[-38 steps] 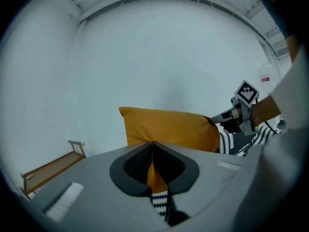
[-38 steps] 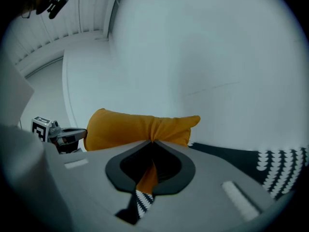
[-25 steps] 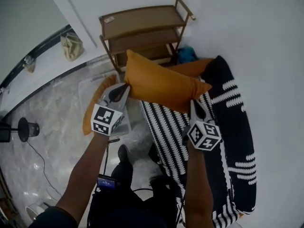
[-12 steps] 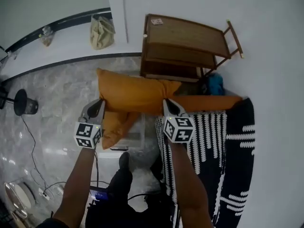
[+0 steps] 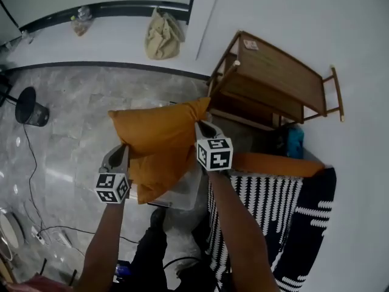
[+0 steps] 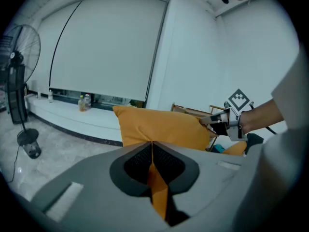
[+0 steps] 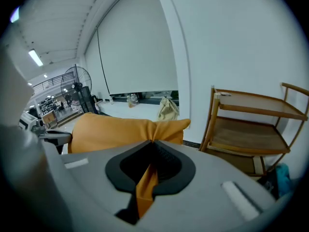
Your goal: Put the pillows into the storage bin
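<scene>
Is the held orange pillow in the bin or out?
Out: pillow hangs above the storage bin, clamped by left hand-held gripper and right hand-held gripper.

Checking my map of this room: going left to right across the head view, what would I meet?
standing fan → left gripper → orange pillow → right gripper → wooden shelf

Pillow (image 5: 159, 129) hangs between left gripper (image 5: 120, 152) and right gripper (image 5: 202, 126), above storage bin (image 5: 185, 193) on floor. Second pillow (image 5: 159, 176) in bin. Shelf (image 5: 273, 81) behind, to right. Couch (image 5: 267, 212) right of bin. Fan (image 5: 29, 107) far left.
</scene>
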Demonstrator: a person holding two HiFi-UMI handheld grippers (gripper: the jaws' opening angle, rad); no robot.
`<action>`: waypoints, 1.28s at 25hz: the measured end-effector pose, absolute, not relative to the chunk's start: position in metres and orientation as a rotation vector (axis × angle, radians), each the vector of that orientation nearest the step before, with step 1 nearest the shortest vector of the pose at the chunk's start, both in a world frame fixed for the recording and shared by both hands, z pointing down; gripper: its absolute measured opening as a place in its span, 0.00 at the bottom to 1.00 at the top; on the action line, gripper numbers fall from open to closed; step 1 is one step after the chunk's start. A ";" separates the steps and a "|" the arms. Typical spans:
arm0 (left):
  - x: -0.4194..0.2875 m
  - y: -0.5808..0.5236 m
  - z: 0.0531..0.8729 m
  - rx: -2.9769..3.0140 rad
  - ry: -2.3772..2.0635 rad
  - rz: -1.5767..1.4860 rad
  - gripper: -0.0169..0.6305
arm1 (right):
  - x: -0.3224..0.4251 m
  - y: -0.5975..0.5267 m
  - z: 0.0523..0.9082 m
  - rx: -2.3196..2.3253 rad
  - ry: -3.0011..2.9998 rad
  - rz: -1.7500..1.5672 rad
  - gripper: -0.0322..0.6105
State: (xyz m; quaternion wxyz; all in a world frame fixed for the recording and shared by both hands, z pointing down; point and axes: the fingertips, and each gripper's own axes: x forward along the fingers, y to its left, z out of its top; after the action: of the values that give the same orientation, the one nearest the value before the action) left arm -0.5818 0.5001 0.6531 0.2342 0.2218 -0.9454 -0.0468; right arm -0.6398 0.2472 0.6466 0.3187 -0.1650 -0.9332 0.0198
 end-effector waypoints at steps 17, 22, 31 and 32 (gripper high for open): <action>-0.637 0.520 0.829 0.370 -2.572 -0.178 0.05 | -0.773 0.321 0.757 -0.646 -2.543 -0.488 0.08; -0.643 0.507 0.860 0.371 -2.537 -0.065 0.07 | -0.788 0.312 0.790 -0.613 -2.490 -0.523 0.09; -0.587 0.514 0.923 0.498 -2.247 0.053 0.18 | -0.708 0.271 0.843 -0.542 -2.187 -0.562 0.14; -0.585 0.517 0.918 0.496 -2.262 0.059 0.18 | -0.699 0.269 0.838 -0.527 -2.206 -0.538 0.14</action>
State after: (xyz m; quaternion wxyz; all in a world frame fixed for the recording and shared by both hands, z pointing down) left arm -0.5849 0.5173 0.9180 0.4011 0.1962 -0.8945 0.0232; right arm -0.6985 0.2689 0.8378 0.3943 -0.2079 -0.8697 -0.2120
